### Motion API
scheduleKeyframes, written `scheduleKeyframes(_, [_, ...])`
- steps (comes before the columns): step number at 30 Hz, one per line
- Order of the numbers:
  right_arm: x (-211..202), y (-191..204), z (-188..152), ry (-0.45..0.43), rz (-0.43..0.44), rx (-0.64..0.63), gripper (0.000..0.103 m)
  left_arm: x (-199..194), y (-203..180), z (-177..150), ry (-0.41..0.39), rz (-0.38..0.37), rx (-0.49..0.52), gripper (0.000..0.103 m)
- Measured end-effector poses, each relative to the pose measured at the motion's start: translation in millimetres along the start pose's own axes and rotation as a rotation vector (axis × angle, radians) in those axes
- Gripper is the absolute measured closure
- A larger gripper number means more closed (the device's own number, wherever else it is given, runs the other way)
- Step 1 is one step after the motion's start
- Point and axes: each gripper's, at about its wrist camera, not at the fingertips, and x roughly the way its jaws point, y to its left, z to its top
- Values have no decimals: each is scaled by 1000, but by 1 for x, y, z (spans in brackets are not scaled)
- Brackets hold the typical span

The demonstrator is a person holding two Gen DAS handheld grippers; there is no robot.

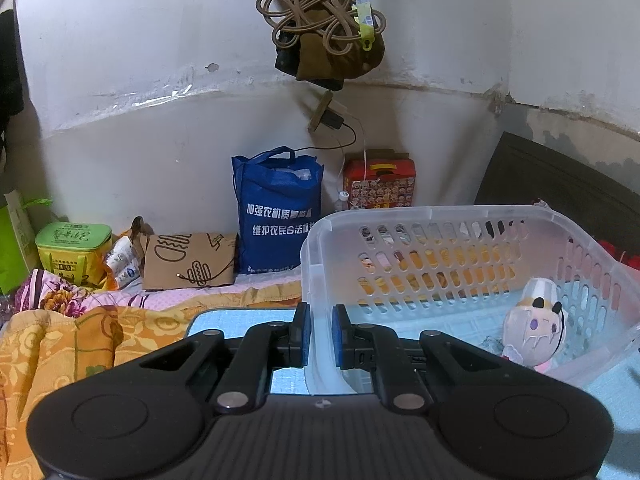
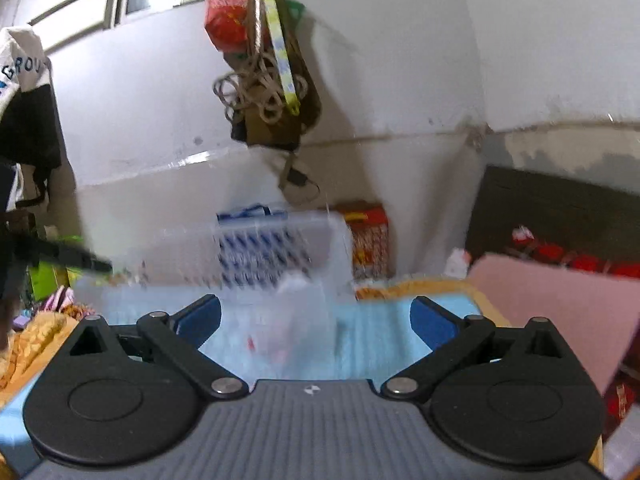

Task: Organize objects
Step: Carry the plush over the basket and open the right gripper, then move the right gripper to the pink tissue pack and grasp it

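The left gripper (image 1: 319,334), black with blue pads, is clenched on the near left rim of a translucent white plastic basket (image 1: 448,216) with slotted walls. The basket rests on a pale blue textured mat (image 1: 224,320) spread over an orange patterned blanket (image 1: 60,344). A small soft plush doll (image 1: 534,326), pale pink and white with a tall hat, lies in the basket's right corner. The right gripper (image 2: 316,320) is released, jaws wide apart with nothing between them, facing the blurred basket. Beyond the mat's far edge, against the wall, stand a blue fabric tote bag (image 1: 278,208), a brown paper bag (image 1: 190,260), a green tin (image 1: 74,250) and a red printed box (image 1: 380,184).
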Motion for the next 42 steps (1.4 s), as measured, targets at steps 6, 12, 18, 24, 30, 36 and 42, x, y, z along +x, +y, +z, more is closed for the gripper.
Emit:
scheduleKeyframes(6, [34,-1,-38,126,27,107,0,0,-4,-1,-4,13,7,89])
scheduleKeyframes(12, [47,11,-48,185,52,107,0,0,-4,-1,-6,14,6,89])
scheduleKeyframes(18, [55,26,-50,205,75,79,0,-1,-4,-2,-5,19,7,89])
scheduleKeyframes(24, [77,38,-50,285,36,43,1,-2,-5,-3,-8,17,4,89])
scheduleKeyframes(30, [82,41,-50,320,70,7,5,-2,-4,-2,-8,15,-2,89])
scheduleKeyframes(36, [75,40,-50,315,96,-7,16,-1,-4,-2,-10,20,5,88])
scheduleKeyframes(42, [71,35,-48,304,80,-9,17,-1,-3,-2,-12,18,6,88])
